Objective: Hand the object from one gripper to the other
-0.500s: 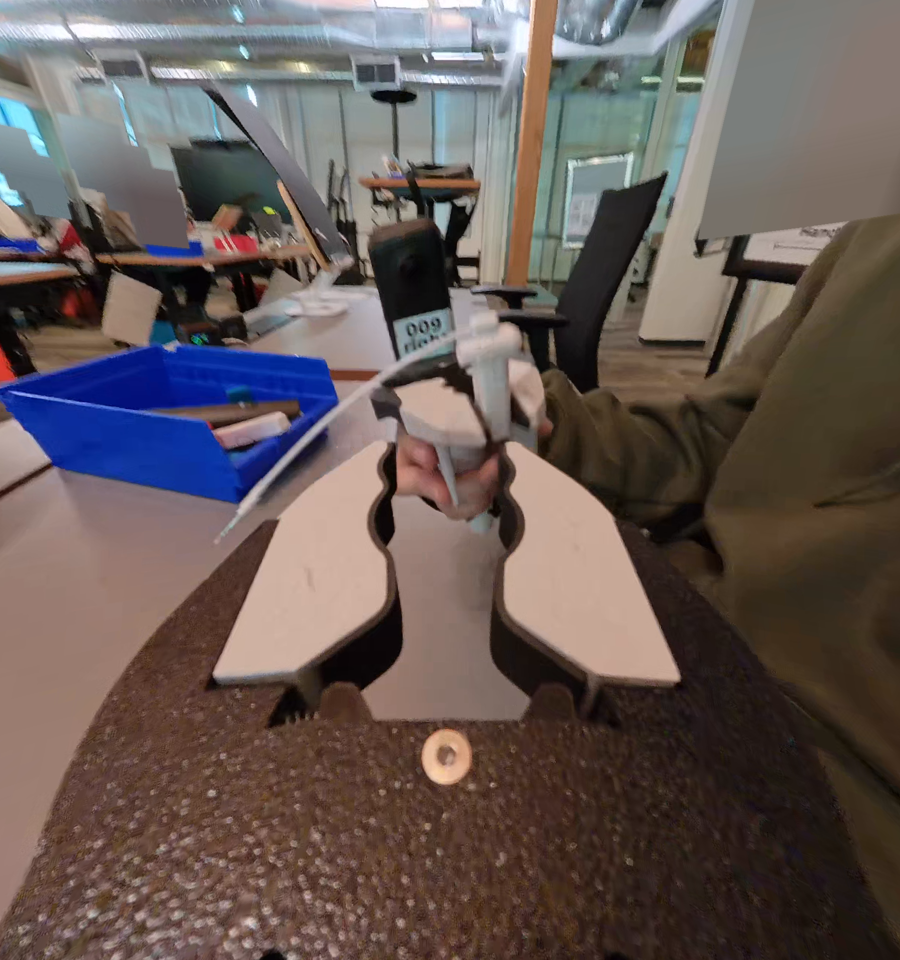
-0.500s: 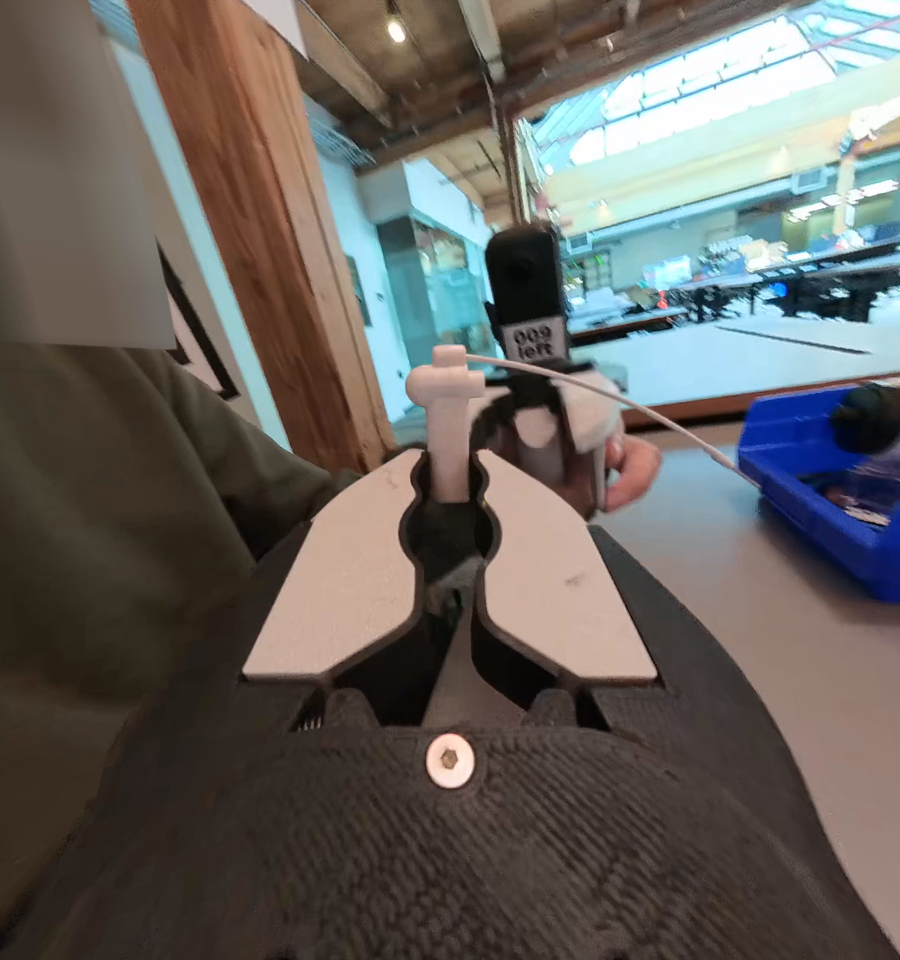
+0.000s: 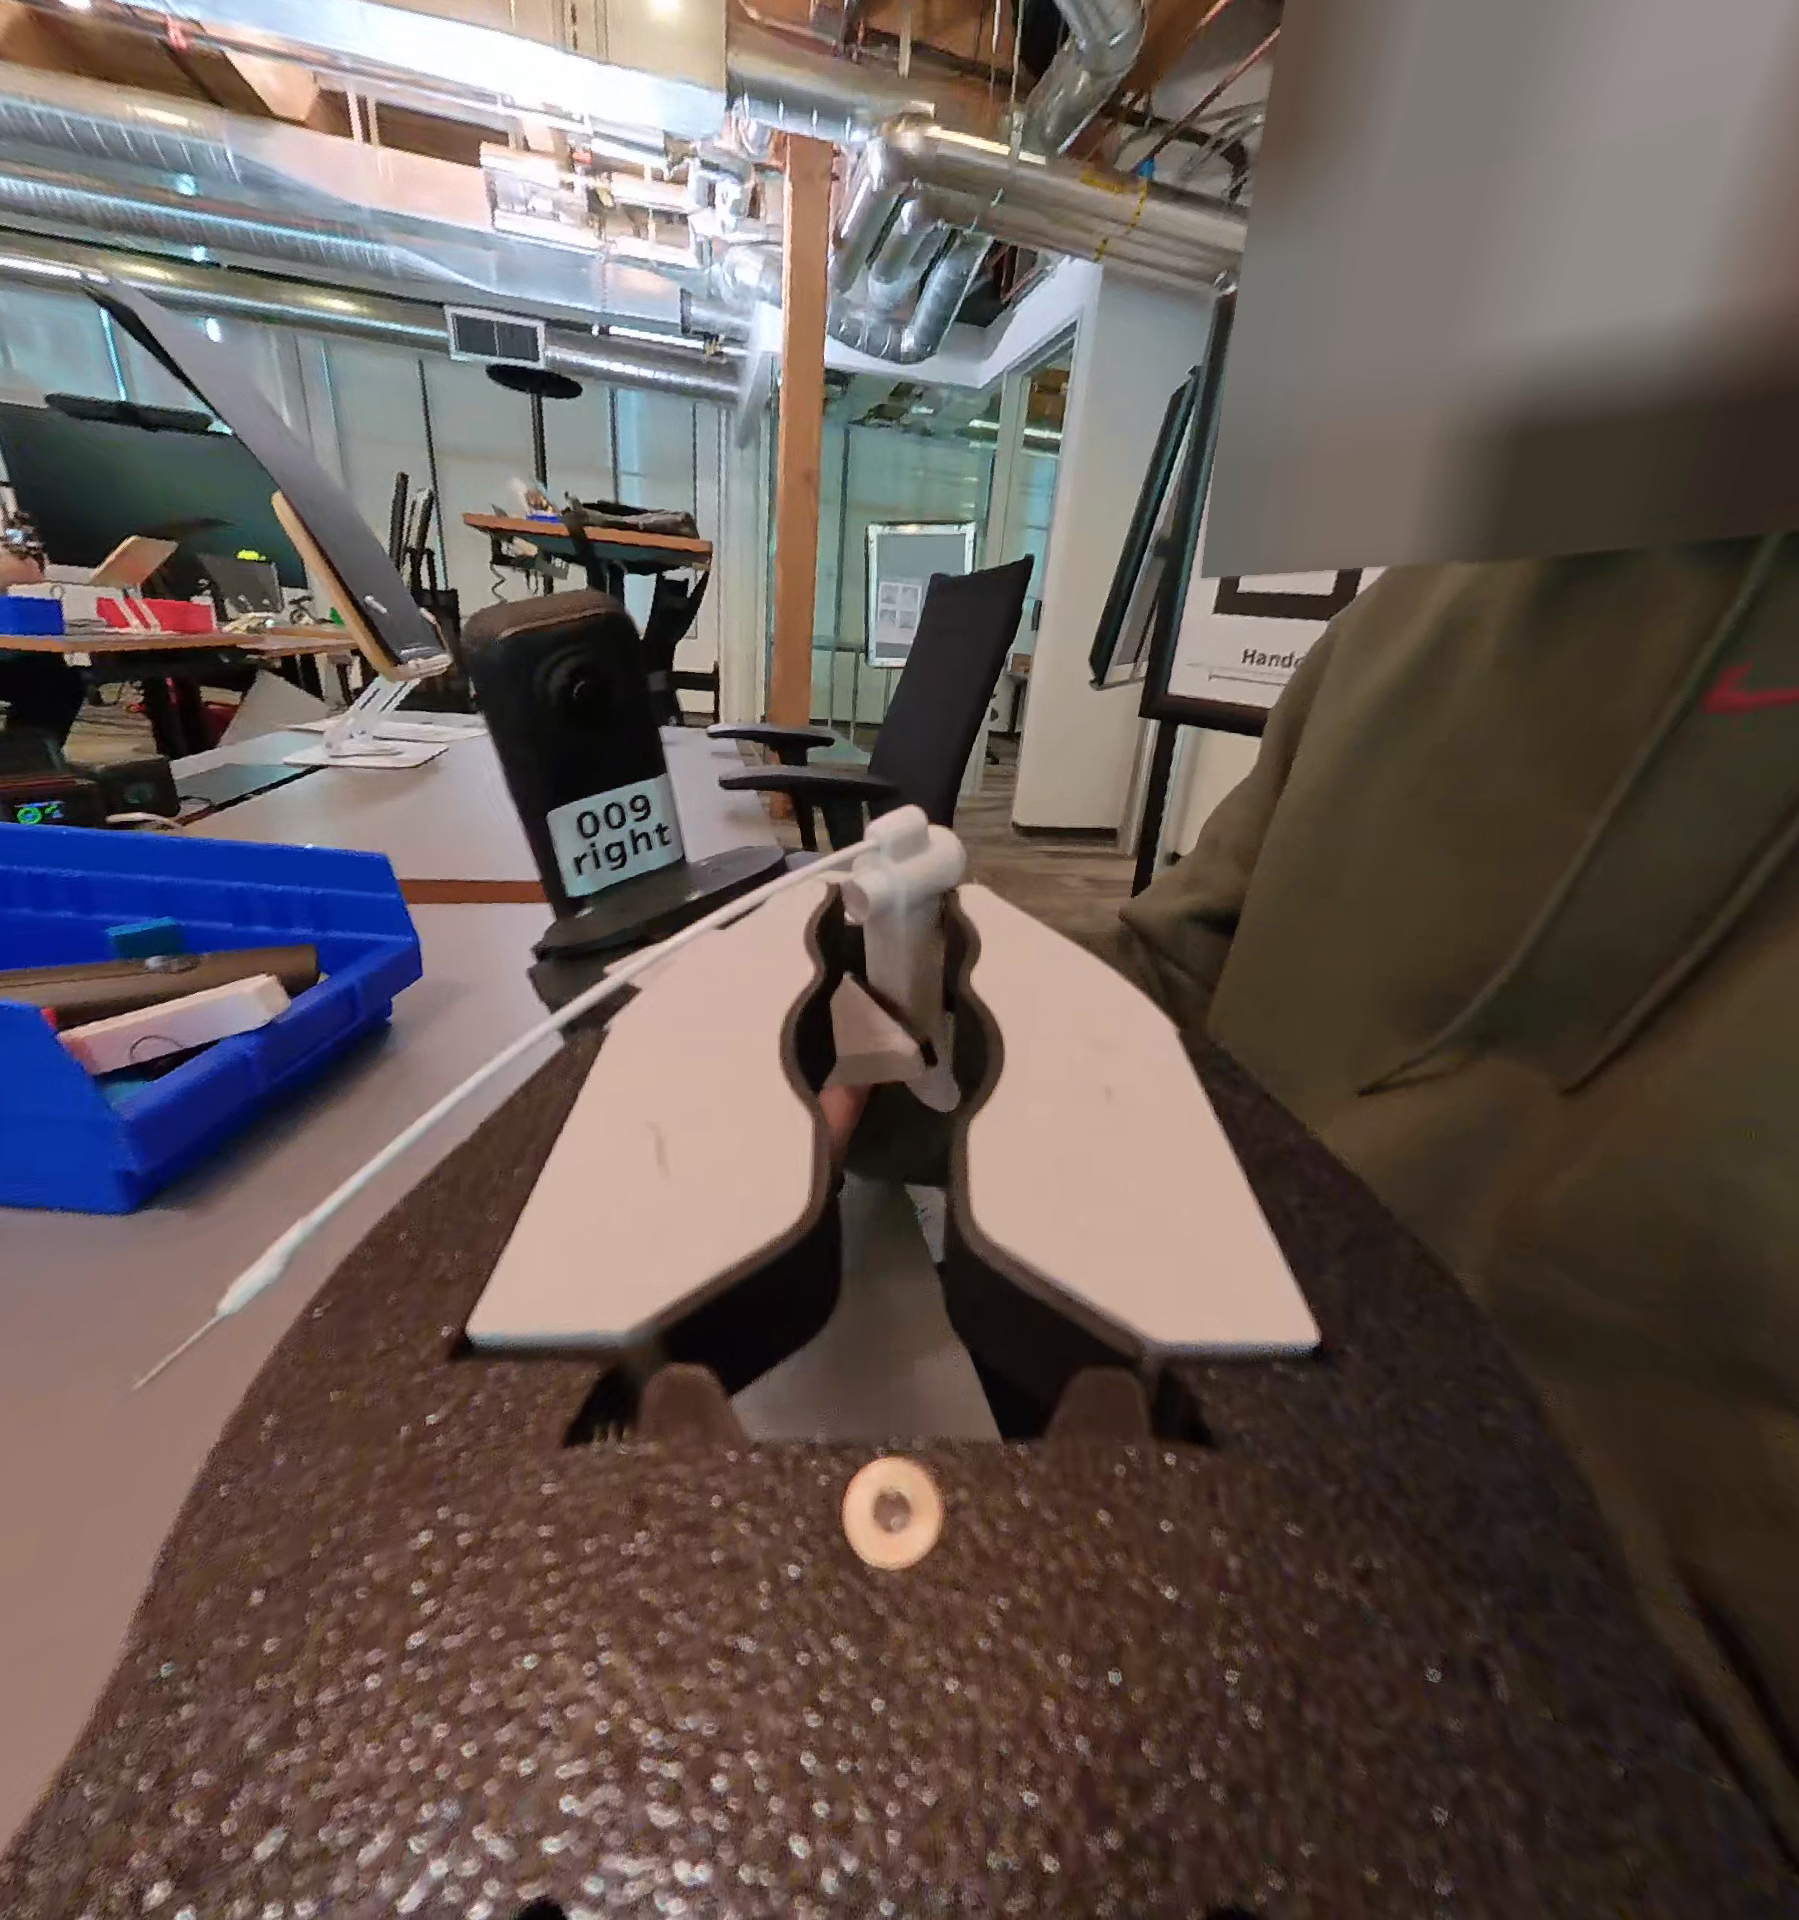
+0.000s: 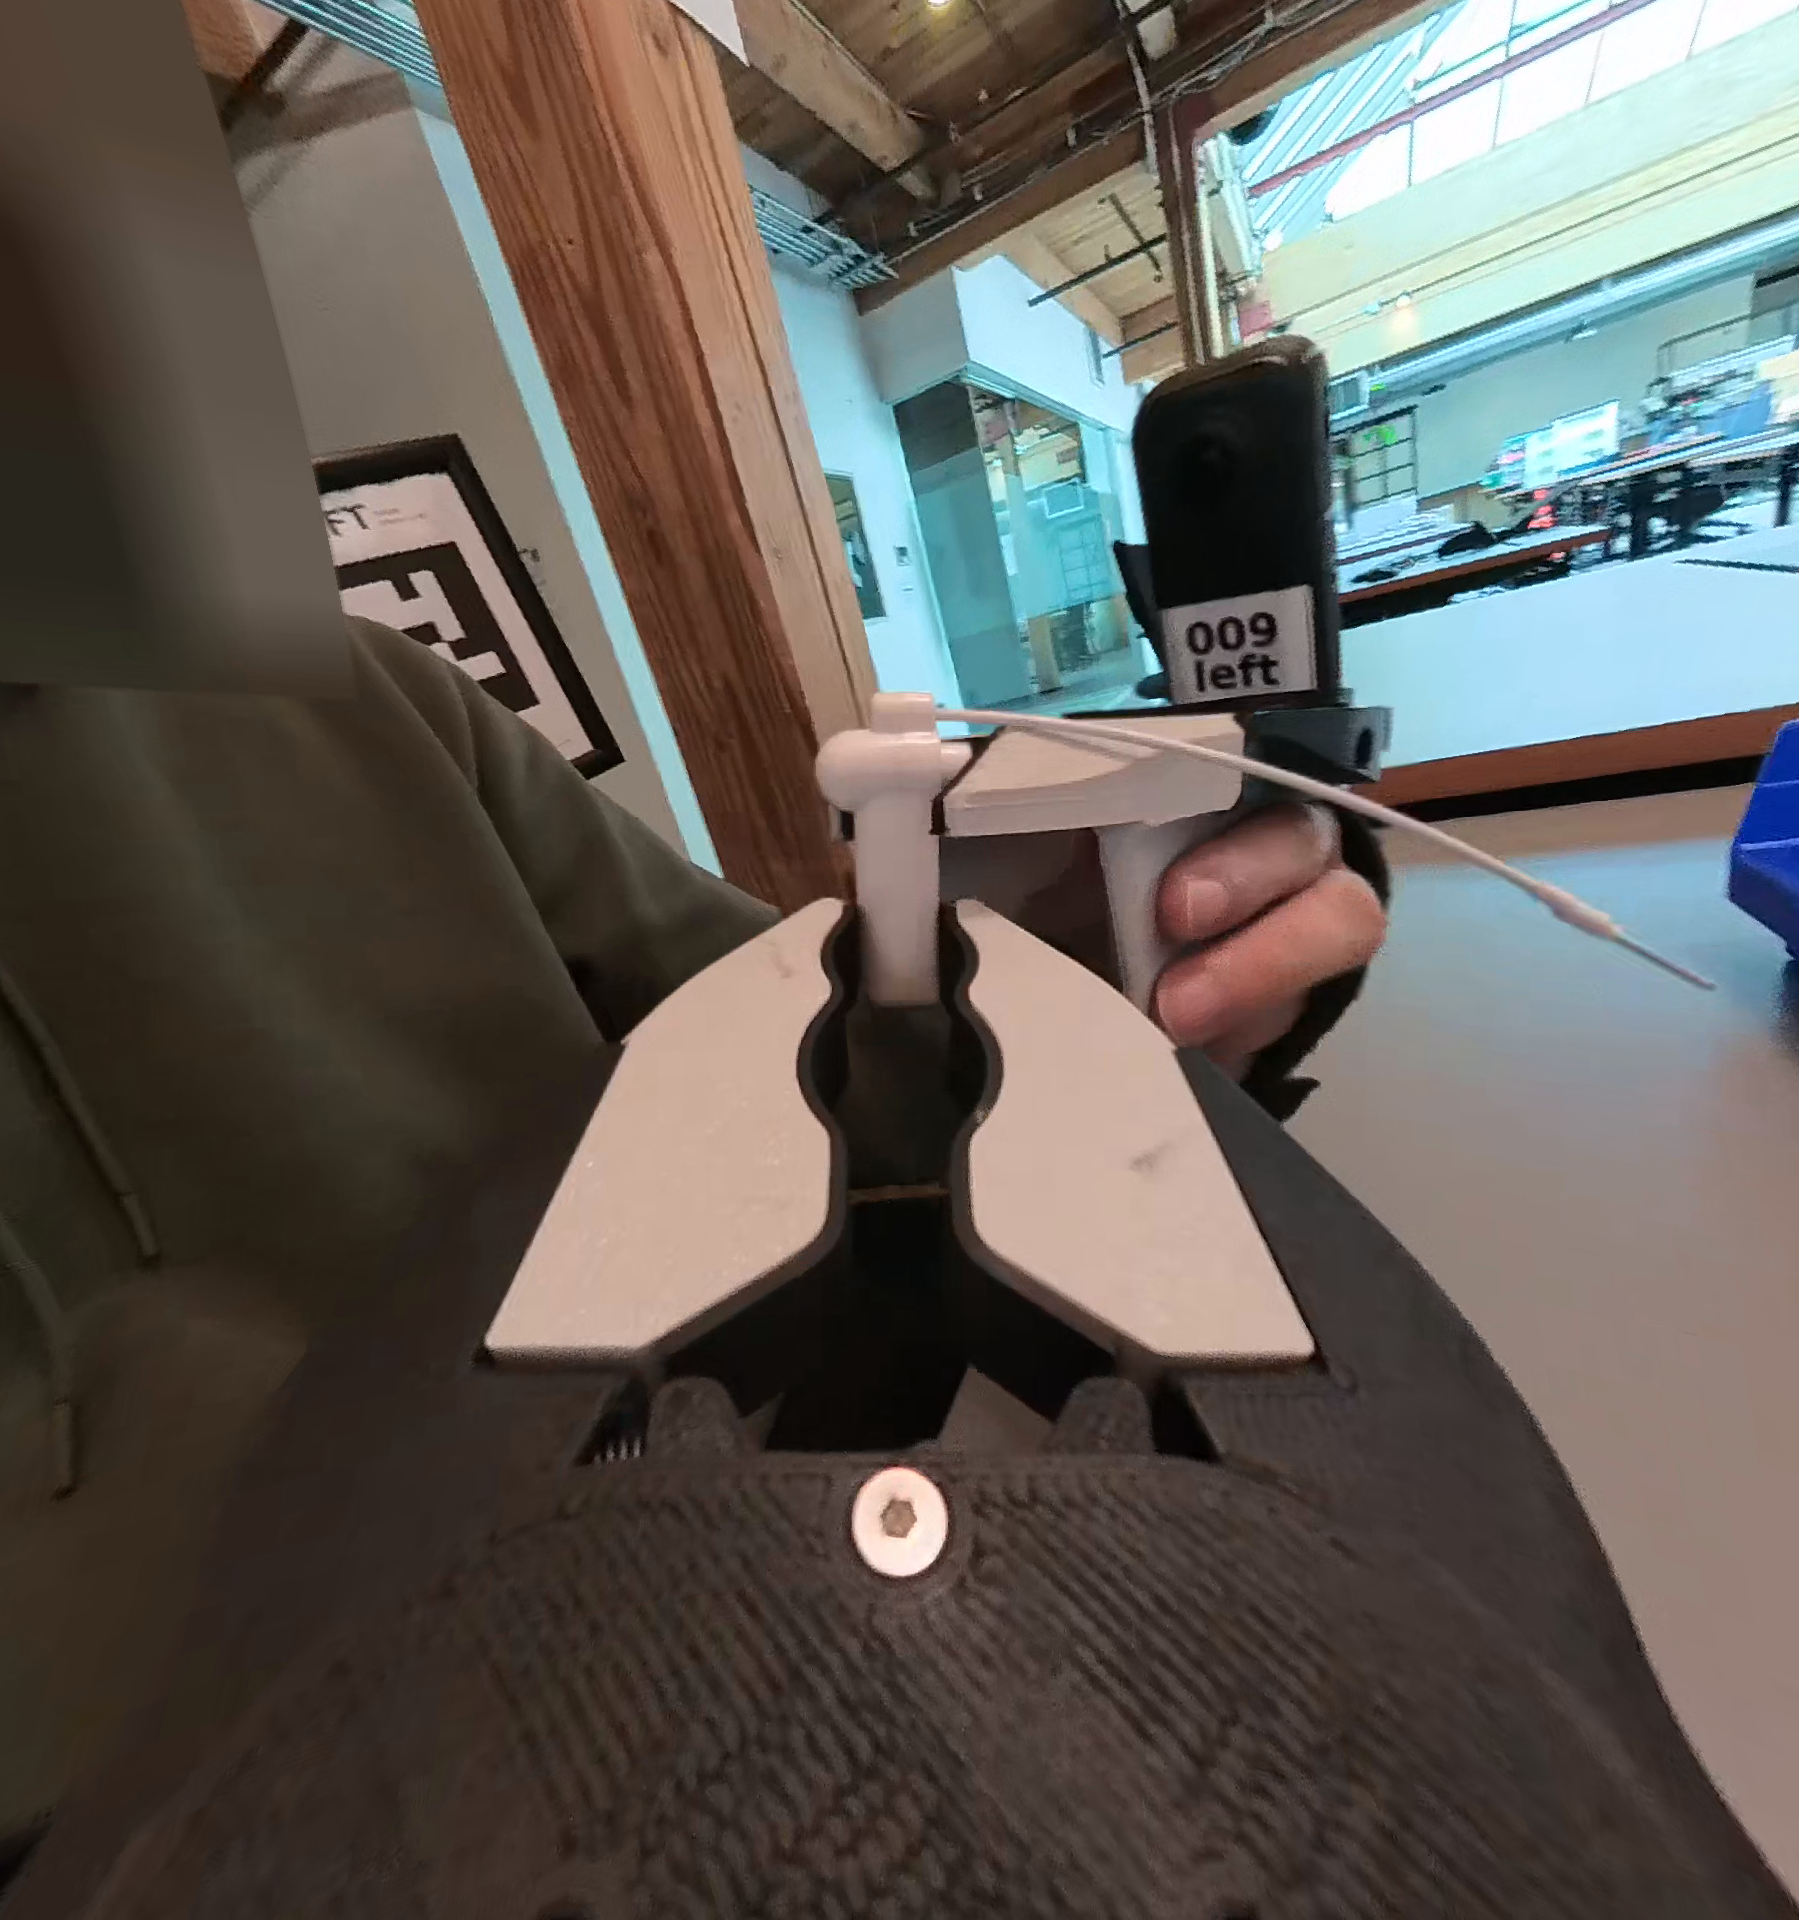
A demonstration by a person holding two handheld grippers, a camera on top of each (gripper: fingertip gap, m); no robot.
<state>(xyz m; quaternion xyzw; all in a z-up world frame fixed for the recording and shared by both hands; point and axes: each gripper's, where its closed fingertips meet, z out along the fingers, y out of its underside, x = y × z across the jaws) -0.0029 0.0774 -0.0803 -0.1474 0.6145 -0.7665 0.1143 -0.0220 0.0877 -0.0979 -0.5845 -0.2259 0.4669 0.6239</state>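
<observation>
**Above the desk, both sets of fingers meet on one white tool**

Between the two grippers, a white plastic tool [image 4: 897, 831] with a cross-shaped head and a long thin flexible probe stands upright, off the desk [image 4: 1560, 1091]. In the right wrist view, the right gripper [image 4: 897, 935] has its fingers narrowed onto the lower stem of the tool, both tips touching it. The left gripper [image 4: 952, 800] comes in from the far right of that view, its white fingers [image 4: 1082, 779] pinched on the upper stem just under the head, and a hand [image 4: 1259, 935] grasps its handle. In the left wrist view, the same tool [image 3: 905, 914] sits between the left gripper [image 3: 893, 925] tips, which are closed narrowly onto it. From the head, the probe [image 3: 521, 1049] arcs away to the near left, over the desk [image 3: 64, 1403], its fine tip in the air. A blue bin [image 3: 168, 1039] holding a few items sits on the desk at the far left. A person in an olive hooded sweatshirt [image 3: 1549, 1039] fills the right side.
</observation>
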